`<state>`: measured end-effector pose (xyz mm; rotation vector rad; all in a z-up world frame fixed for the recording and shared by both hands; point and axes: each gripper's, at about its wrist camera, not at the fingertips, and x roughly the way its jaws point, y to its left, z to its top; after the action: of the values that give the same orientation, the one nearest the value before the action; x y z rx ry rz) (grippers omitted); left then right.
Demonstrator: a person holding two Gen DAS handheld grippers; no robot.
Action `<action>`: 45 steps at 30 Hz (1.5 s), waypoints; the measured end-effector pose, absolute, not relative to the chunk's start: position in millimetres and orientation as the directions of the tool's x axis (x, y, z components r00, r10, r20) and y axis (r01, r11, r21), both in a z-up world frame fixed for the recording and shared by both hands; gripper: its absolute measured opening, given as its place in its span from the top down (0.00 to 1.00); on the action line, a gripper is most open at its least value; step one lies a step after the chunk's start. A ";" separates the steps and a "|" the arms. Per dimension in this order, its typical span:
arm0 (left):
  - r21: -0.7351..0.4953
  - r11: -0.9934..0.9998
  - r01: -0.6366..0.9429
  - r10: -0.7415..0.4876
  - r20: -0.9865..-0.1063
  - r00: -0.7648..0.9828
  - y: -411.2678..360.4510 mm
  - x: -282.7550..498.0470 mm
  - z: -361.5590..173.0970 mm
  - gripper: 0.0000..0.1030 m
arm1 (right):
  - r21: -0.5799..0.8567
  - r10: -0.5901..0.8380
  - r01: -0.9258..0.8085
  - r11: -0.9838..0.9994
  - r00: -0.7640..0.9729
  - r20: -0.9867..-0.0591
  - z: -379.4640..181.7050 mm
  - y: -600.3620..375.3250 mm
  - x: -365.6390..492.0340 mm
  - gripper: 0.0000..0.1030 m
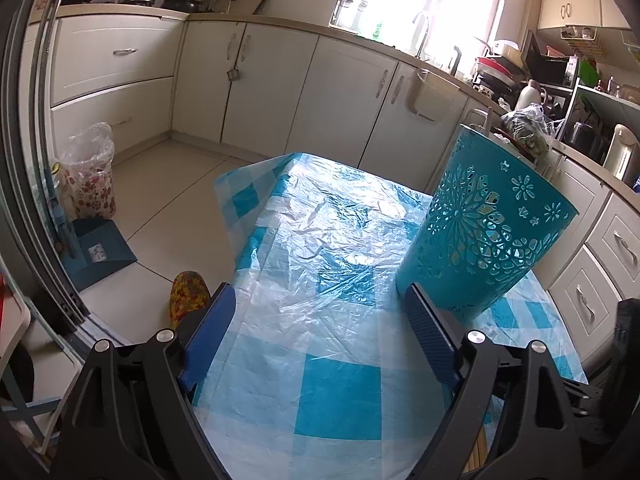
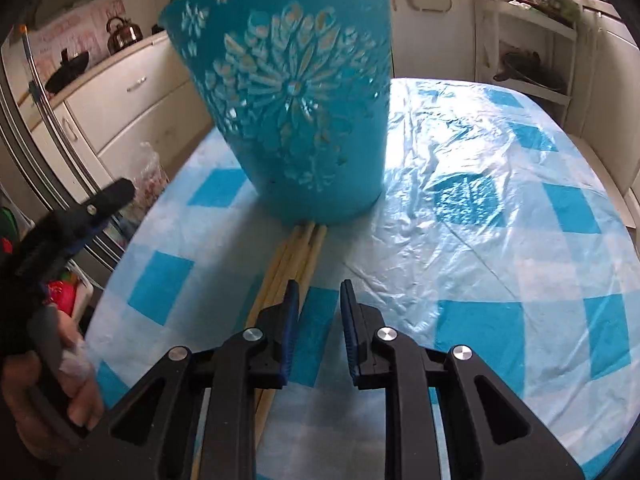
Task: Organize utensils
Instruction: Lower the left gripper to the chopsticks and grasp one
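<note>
Through the left wrist camera we see our left gripper (image 1: 320,312) released, its two blue-padded fingers (image 1: 212,332) spread wide with nothing between them, hovering over the surface (image 1: 336,392), which is covered by a blue-and-white checked cloth under a crinkled clear plastic sheet (image 1: 332,232); the teal cut-out basket (image 1: 488,224) stands upright on the surface just ahead of the right-hand finger, its base so close to that finger that we cannot tell whether they touch; a sliver of the wooden chopsticks (image 1: 478,452) shows at the bottom edge beside the gripper's frame; beyond the surface lie the tiled floor, a blue dustpan (image 1: 100,252), a flowered bin with a plastic liner (image 1: 90,176) and white kitchen cabinets (image 1: 256,84). Through the right wrist camera we see our right gripper (image 2: 320,308) released too, the jaws parted by a narrow gap and holding nothing; the chopsticks (image 2: 296,256) lie in a bundle on the surface (image 2: 500,260), running from under the gripper's left finger up to the foot of the basket (image 2: 288,92), their far tips touching or just short of its base; at the left edge our left hand (image 2: 60,380) grips the handle of the other gripper (image 2: 80,216); a kettle (image 2: 124,34) sits on the far counter.
</note>
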<state>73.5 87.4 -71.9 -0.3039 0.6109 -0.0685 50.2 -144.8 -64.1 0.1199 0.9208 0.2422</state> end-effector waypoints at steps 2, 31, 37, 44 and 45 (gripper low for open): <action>-0.301 0.953 -0.024 -0.155 -0.554 0.818 86.8 73.7 -71.7 0.19 | 0.193 0.251 -0.161 0.968 0.580 -0.775 -64.0 -141.1 53.5 0.79; 0.011 0.968 0.252 -0.145 -0.793 0.592 -24.9 86.0 -88.6 0.23 | 0.245 0.283 -0.144 0.959 0.554 -0.783 -63.9 -200.5 28.5 0.92; 0.022 0.967 0.253 -0.127 -0.821 0.557 -32.1 91.9 -93.2 0.29 | 0.268 0.304 -0.147 0.952 0.546 -0.781 -63.5 -204.0 25.6 0.92; 0.010 0.961 0.276 -0.148 -0.826 0.544 -41.9 99.2 -89.2 0.54 | 0.289 0.318 -0.140 0.947 0.545 -0.776 -64.6 -206.6 24.7 0.92; 0.005 0.958 0.286 -0.157 -0.827 0.539 -44.1 100.5 -88.3 0.63 | 0.292 0.319 -0.139 0.946 0.546 -0.775 -64.8 -207.3 24.8 0.92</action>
<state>100.5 -44.1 -88.3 0.1463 0.9666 -0.2643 24.8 -207.3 -64.8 0.2056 0.9573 0.2741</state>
